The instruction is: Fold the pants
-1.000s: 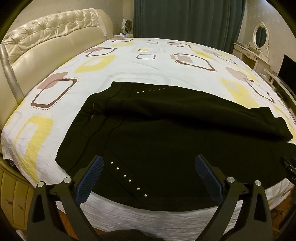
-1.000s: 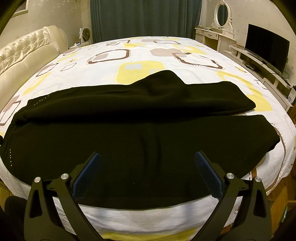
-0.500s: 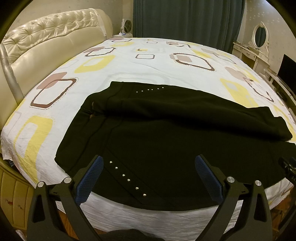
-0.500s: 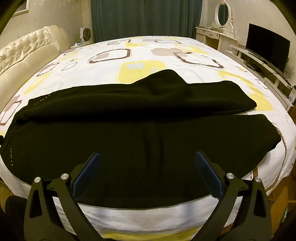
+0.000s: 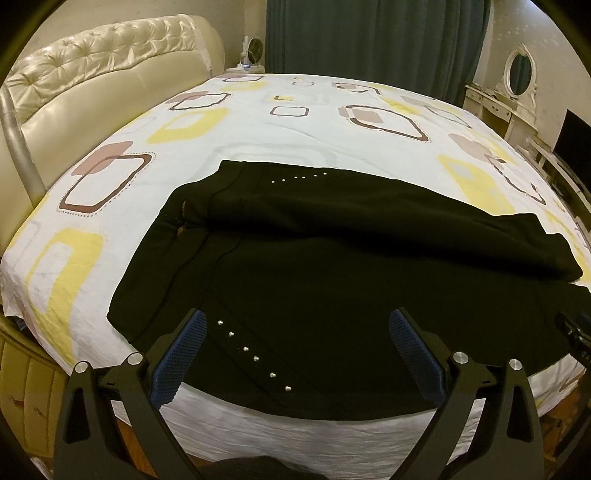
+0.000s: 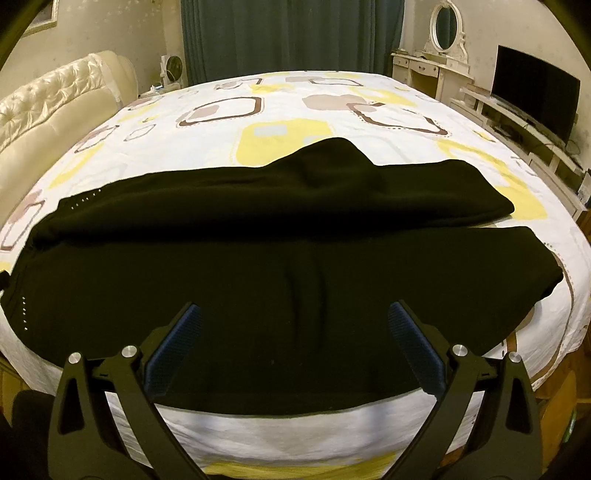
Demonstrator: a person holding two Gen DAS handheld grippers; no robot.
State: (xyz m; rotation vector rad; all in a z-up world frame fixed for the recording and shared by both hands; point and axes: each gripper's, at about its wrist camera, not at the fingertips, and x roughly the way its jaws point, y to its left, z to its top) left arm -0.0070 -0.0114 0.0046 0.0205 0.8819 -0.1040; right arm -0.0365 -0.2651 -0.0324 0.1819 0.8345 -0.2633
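1. So, black pants (image 5: 332, 288) are spread out on the bed (image 5: 303, 133), lying lengthwise along its near edge, with the closest bit of fabric running right up to that edge.
2. Waistband end sits toward the headboard-side corner of the bed; the two leg ends reach toward the opposite side, seen in the right wrist view (image 6: 295, 258).
3. Far leg is bunched up a little and overlaps the near leg along the middle, with a hump in it toward the middle of the bed.
4. Two rows of small silver studs (image 5: 255, 358) show on the hip areas, one row close to the near edge, the other further in.
5. Left gripper (image 5: 295, 332) hovers over the waist end at the near edge, tongs spread wide apart, nothing between them, not touching the cloth as far as I can tell.
6. Right gripper (image 6: 293, 325) hangs over the leg section by the near edge, tongs also wide apart and holding nothing.
7. Bedsheet is white with yellow and brown rounded squares; a cream tufted headboard (image 5: 96, 74) lines the bed's left side.
8. Behind the far edge there's a dark green curtain (image 6: 291, 33), a white vanity with an oval mirror (image 6: 445, 26), and a TV (image 6: 535, 99) off to the right.
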